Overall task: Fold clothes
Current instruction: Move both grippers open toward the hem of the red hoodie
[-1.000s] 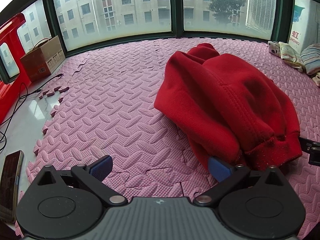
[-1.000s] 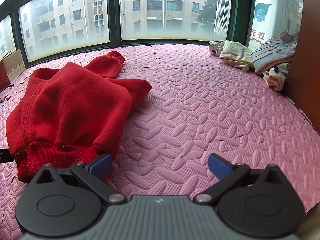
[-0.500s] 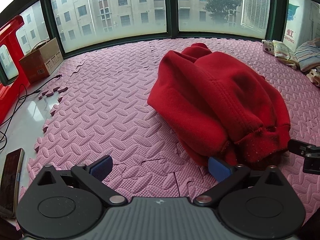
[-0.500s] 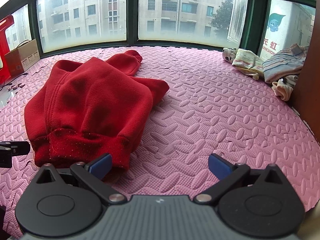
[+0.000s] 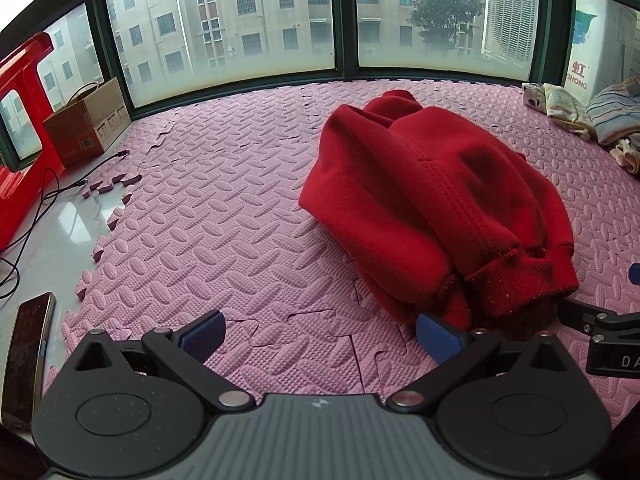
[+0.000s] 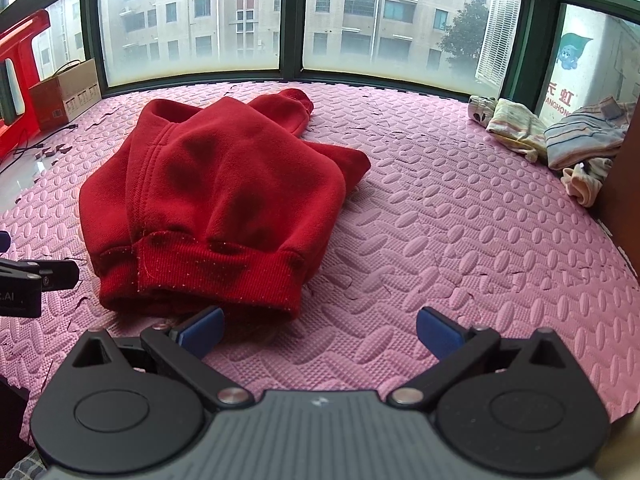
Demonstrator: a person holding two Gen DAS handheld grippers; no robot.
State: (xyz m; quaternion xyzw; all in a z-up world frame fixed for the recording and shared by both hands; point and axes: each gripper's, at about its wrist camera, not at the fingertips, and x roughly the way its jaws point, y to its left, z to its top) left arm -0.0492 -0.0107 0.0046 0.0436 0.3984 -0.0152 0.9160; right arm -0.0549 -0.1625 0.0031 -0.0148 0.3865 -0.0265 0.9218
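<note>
Sweater (image 6: 216,208) is lying in a soft red heap on the pink mat (image 6: 440,240), partly folded, with its ribbed hem facing the two grippers. The left gripper (image 5: 320,334) is sitting just in front of the sweater, spread wide and holding nothing. The right gripper (image 6: 320,330) is waiting there too, wide and empty, with one blue pad close to the hem.

I think the thick cloth could go wrong easily. A pinch on only the top layer could be pulling the fold apart. A sleeve could be slipping out too.

One cuff is poking out behind the sweater, and the other sleeve is hiding under it. Beyond the sweater, by the far corner, more clothes (image 6: 560,136) are piling up, hard to make out.
</note>
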